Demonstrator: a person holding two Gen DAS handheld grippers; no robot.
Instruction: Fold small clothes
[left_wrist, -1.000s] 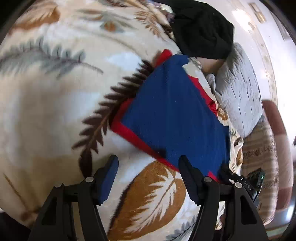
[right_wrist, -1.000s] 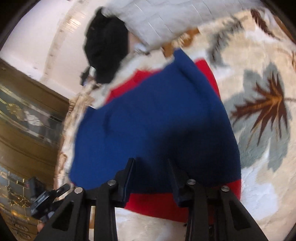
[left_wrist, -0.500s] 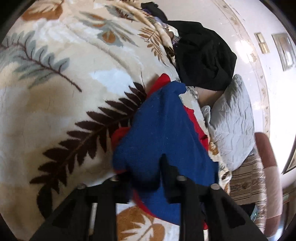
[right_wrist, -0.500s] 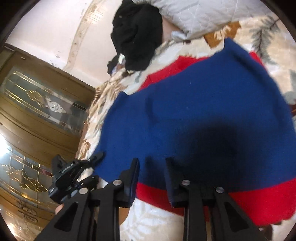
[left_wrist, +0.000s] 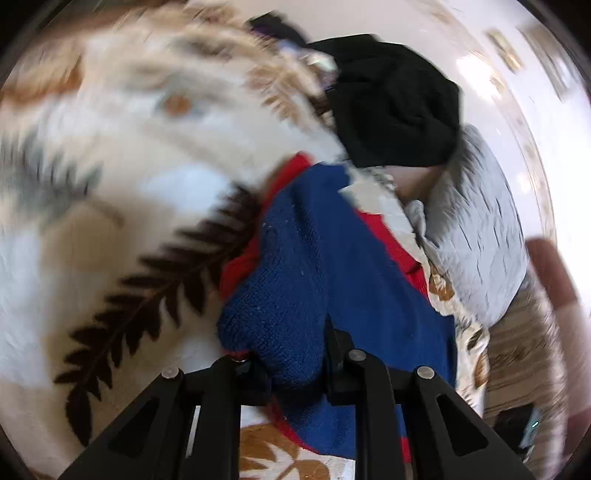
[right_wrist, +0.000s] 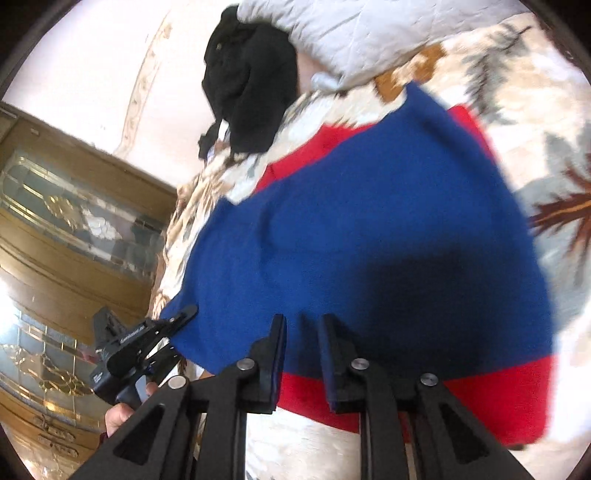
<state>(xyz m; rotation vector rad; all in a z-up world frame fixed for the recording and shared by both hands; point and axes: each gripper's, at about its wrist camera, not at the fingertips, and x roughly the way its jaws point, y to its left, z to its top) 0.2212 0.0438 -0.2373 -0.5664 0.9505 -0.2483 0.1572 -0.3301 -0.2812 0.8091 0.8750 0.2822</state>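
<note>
A blue knit garment with red trim (left_wrist: 332, 266) lies on a leaf-patterned blanket (left_wrist: 110, 192). My left gripper (left_wrist: 291, 354) is shut on a bunched blue corner of it and holds that corner raised off the blanket. In the right wrist view the same garment (right_wrist: 369, 240) spreads wide, with a red band along its near edge. My right gripper (right_wrist: 303, 343) is shut on the garment's near edge, with blue cloth pinched between the fingers. The left gripper also shows in the right wrist view (right_wrist: 147, 339) at the garment's left corner.
A black garment (left_wrist: 395, 103) is heaped at the far end of the bed, also in the right wrist view (right_wrist: 251, 85). A grey quilted pillow (left_wrist: 480, 236) lies beside it. A wooden cabinet with glass doors (right_wrist: 66, 229) stands past the bed's edge.
My left gripper went from open beside the garment's corner to shut on it and has lifted it. My right gripper stayed shut on the near edge and rose a little.
</note>
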